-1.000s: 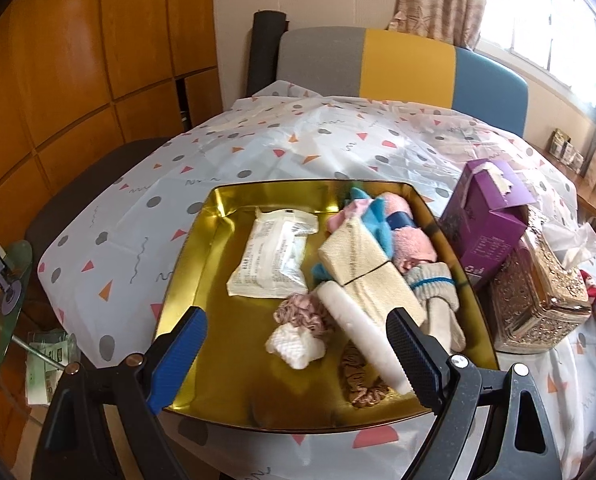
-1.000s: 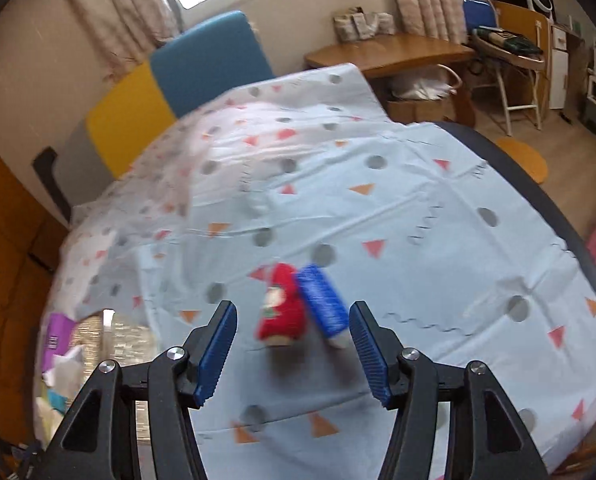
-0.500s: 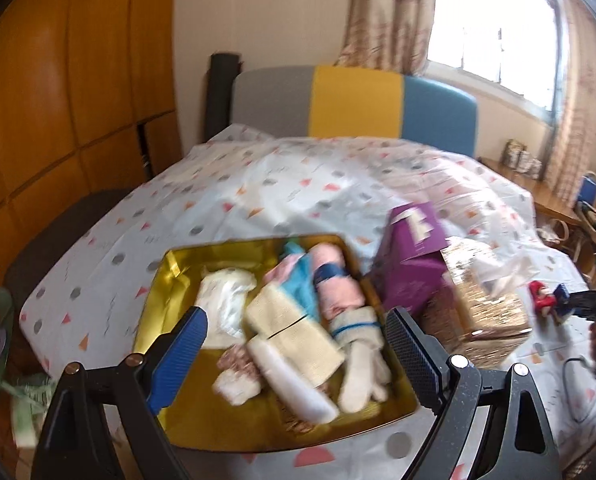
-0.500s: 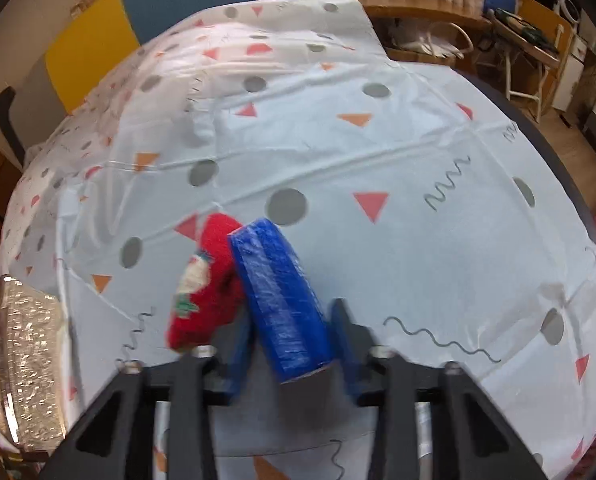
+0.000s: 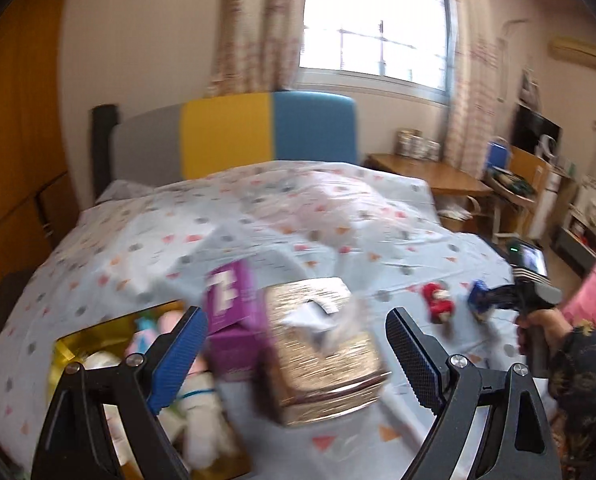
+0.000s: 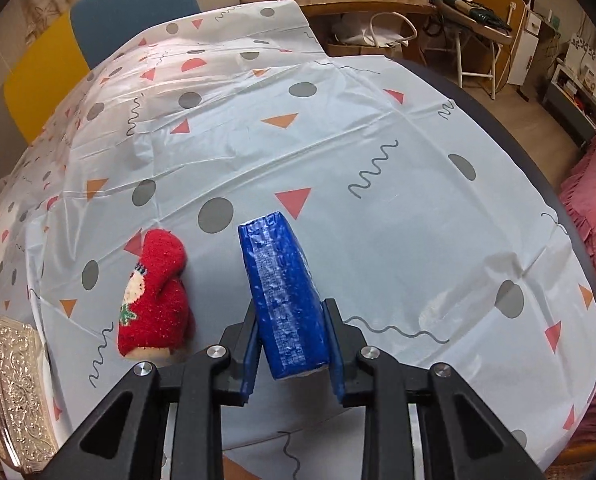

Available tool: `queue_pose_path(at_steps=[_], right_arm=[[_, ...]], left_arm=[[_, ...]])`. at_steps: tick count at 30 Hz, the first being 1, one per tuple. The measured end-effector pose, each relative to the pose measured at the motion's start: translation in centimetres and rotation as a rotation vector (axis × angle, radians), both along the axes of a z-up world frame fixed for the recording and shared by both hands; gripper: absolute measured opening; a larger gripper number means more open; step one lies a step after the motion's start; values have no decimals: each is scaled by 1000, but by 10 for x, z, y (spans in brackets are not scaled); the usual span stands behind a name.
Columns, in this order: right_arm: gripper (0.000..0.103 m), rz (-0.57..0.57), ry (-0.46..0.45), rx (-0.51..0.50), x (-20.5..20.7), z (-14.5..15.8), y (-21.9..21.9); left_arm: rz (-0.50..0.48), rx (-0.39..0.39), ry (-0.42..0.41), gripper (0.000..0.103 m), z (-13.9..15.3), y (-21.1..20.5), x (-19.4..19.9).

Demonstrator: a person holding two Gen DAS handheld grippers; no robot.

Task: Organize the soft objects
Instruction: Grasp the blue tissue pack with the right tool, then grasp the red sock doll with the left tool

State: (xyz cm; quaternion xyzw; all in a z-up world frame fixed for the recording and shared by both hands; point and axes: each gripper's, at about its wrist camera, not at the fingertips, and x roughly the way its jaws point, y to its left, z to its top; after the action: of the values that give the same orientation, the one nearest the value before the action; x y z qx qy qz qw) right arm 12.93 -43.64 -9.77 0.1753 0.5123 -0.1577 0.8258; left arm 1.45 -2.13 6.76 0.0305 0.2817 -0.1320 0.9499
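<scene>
Two grippers: right gripper (image 6: 292, 344) pinching blue packet (image 6: 282, 292), left gripper (image 5: 298, 354) spread wide, empty

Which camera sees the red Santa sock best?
The right wrist view: the red Santa sock lies close and sharp on the tablecloth, left of the blue packet. The left wrist view shows it only small and blurred.

Left hand-held gripper (image 5: 296, 354) wide; right (image 6: 290, 344) clamped.

blue packet (image 6: 284, 296): on edge, pinched in right claw (image 6: 292, 344) | red sock (image 6: 154, 300): lying just left
</scene>
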Motion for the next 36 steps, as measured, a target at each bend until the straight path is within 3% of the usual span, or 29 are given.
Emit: queue_pose_path(at_steps=[6, 12, 15, 20, 25, 30, 33, 34, 36], right_arm=[[28, -31, 6, 73, -1, -5, -11], [28, -53, 3, 117, -2, -3, -15], [28, -62, -15, 109, -4, 2, -17], [28, -96, -25, 93, -7, 5, -23], [28, -92, -33, 65, -6, 10, -21], [28, -96, -24, 70, -4, 8, -23], [28, -89, -28, 71, -4, 8, -21], [28, -87, -26, 69, -3, 8, -21], [27, -86, -24, 78, -3, 7, -20]], left_arm=[[-148, -45, 100, 91, -4, -65, 24], [-218, 18, 187, 84, -30, -130, 44], [-234, 29, 255, 71, -52, -152, 60], [-248, 40, 353, 41, -92, -188, 90], [-252, 62, 423, 42, -122, -224, 119], [-266, 95, 450, 50, -141, -259, 145], [-267, 109, 436, 60, -147, -277, 157], [-265, 107, 427, 71, -148, -281, 161], [-256, 117, 429, 72, -153, -288, 169]])
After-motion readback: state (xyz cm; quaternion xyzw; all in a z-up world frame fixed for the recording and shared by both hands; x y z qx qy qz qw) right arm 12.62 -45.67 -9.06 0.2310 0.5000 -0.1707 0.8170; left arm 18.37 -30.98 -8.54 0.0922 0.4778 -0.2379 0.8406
